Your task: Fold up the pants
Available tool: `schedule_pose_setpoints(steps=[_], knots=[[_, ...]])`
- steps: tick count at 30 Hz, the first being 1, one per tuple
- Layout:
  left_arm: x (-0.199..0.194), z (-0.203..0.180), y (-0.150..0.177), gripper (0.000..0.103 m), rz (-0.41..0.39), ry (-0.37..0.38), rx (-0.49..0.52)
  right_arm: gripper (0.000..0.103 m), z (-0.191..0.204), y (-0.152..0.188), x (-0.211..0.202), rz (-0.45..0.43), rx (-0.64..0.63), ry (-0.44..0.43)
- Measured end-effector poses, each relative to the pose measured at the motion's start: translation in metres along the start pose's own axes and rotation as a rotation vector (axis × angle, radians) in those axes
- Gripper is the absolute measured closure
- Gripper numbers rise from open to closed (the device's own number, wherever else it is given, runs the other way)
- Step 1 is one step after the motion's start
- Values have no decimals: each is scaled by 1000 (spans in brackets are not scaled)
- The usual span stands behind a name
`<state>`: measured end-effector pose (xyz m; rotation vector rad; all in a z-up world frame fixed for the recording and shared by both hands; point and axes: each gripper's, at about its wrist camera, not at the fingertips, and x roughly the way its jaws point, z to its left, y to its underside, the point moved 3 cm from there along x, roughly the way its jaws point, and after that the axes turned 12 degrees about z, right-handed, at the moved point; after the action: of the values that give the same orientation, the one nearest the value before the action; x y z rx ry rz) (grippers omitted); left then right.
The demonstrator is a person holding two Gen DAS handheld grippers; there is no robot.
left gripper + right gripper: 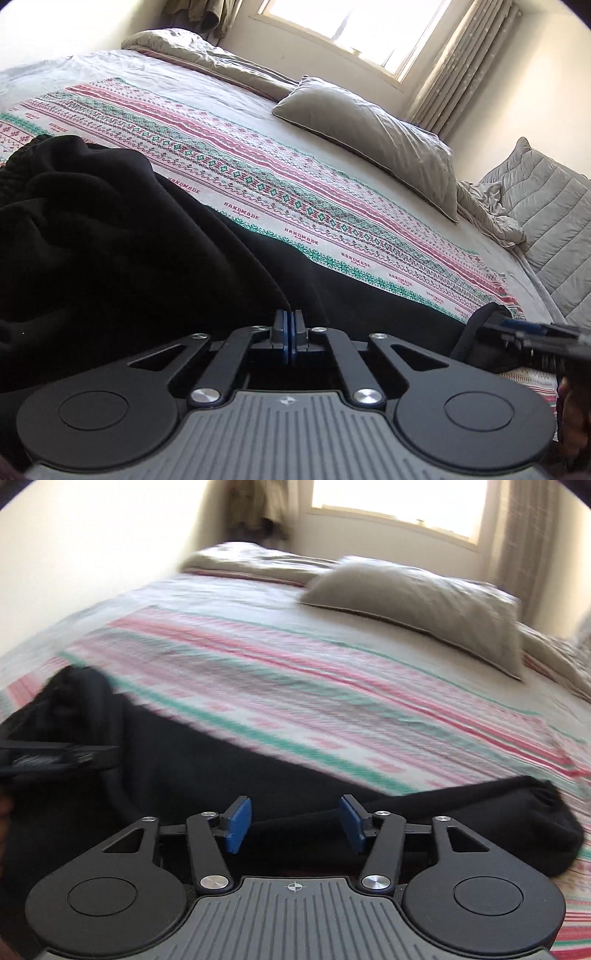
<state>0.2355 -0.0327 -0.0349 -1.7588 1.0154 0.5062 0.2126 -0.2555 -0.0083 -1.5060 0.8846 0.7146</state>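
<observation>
We see the black pants (122,236) spread along the lower part of both wrist views, lying on a patterned blanket (280,184) with red, green and grey bands that covers the bed (236,99); in the left wrist view the cloth heaps up in loose folds at the left of the frame and runs flatter toward the lower right; in the right wrist view, which is blurred, it stretches from the left edge to a rounded end at the right, just above the gripper body

Our left gripper (291,334) sits at the bottom centre of its frame with its blue pads (283,332) pressed together; a ridge of the black fabric rises right at their tips, so it seems clenched on a pinch of the pants, though dark cloth against dark jaws makes the contact hard to read; our right gripper (293,825) stands released, its blue pads (236,825) well apart with only the pants lying beyond the gap and nothing pressed between them; this same gripper shows at the right edge of the left wrist view, beside the far end of the cloth

A grey pillow (373,140) lies in the upper right on the bed; a rumpled duvet (199,55) sits near the top; a bright window (354,26) fills the upper edge
</observation>
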Motion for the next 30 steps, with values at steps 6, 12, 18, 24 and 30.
schedule_pose_setpoints(steps=[6, 12, 18, 24, 30], knots=[[5, 1, 0, 93, 9, -4, 20, 29, -76, -14, 30, 52, 159, 141], [9, -2, 3, 93, -4, -31, 66, 24, -123, -15, 71, 121, 338, 214], [14, -4, 4, 93, -15, -52, 94, 24, -153, -18, 106, 173, 388, 338], [11, -5, 3, 93, -19, -49, 91, 47, -178, 0, 114, 163, 590, 315], [-7, -5, -1, 93, -57, -12, 83, 99, -187, 9, 81, 114, 622, 306]])
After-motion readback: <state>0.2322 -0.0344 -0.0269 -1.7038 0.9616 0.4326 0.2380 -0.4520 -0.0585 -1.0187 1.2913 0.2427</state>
